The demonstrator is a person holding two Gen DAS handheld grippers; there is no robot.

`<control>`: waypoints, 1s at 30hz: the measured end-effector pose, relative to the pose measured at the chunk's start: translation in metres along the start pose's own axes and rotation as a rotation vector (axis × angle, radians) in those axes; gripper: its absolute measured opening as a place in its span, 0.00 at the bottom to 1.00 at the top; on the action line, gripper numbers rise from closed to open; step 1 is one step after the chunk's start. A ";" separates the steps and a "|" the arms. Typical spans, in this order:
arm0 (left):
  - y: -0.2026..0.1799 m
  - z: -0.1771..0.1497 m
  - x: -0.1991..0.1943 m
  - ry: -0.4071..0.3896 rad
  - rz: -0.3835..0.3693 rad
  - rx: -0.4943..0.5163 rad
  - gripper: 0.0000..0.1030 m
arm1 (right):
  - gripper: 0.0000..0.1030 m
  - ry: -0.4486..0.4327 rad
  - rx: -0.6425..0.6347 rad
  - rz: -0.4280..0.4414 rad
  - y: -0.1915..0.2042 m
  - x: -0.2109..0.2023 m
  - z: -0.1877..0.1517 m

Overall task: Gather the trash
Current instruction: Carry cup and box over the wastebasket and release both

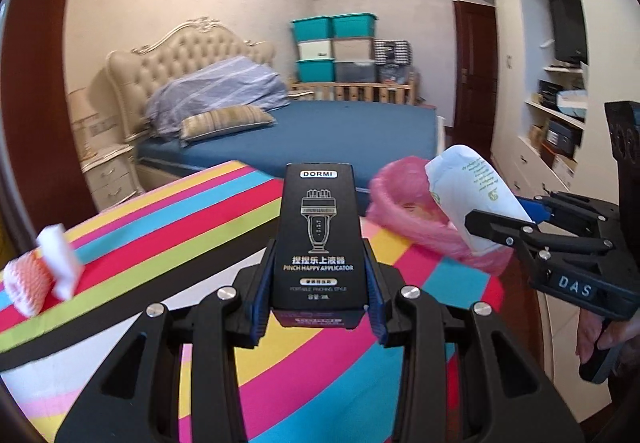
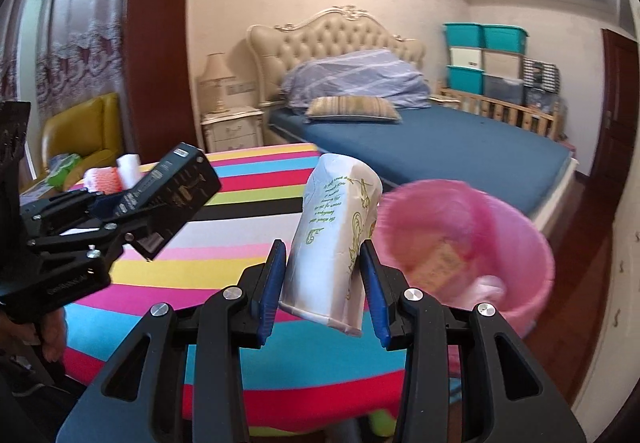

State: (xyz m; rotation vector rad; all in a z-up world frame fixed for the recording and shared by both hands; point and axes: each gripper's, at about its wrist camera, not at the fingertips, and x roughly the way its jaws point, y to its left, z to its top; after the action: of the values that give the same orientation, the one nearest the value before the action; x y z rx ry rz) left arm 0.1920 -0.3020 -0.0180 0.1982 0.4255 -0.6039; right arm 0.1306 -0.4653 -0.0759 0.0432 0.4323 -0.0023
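Left gripper point(image 1: 318, 307) clamps black DORMI box point(image 1: 318, 235); right gripper point(image 2: 325, 283) clamps crumpled white cup point(image 2: 334, 239).

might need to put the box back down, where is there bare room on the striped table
Most of the striped tablecloth is bare, from the foam scraps at its far left corner across to the pink bin beside its right edge. That corner is the only crowded spot; both grippers hold items.

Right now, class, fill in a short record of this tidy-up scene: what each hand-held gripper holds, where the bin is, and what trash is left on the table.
left hand-held gripper: shut on black box
right hand-held gripper: shut on paper cup
bin: pink, lined, beside the table's right edge, some trash inside
table: striped cloth
left on table: foam pieces at far left edge
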 end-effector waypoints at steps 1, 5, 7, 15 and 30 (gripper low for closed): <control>-0.009 0.004 0.005 -0.003 -0.016 0.014 0.37 | 0.37 -0.001 0.008 -0.016 -0.011 -0.001 0.000; -0.033 0.015 0.025 -0.002 -0.060 0.039 0.37 | 0.37 -0.001 0.026 -0.054 -0.044 -0.001 -0.002; -0.046 0.022 0.038 0.002 -0.088 0.047 0.37 | 0.37 0.003 0.036 -0.070 -0.060 0.001 -0.002; -0.095 0.056 0.102 0.034 -0.193 0.059 0.37 | 0.37 0.028 0.087 -0.118 -0.128 0.025 0.005; -0.099 0.091 0.176 0.030 -0.248 -0.067 0.74 | 0.57 0.009 0.168 -0.092 -0.187 0.063 0.038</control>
State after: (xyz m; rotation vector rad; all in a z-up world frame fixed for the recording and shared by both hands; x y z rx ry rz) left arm 0.2934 -0.4985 -0.0203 0.0912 0.5024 -0.8291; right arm 0.2013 -0.6537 -0.0760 0.1887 0.4421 -0.1291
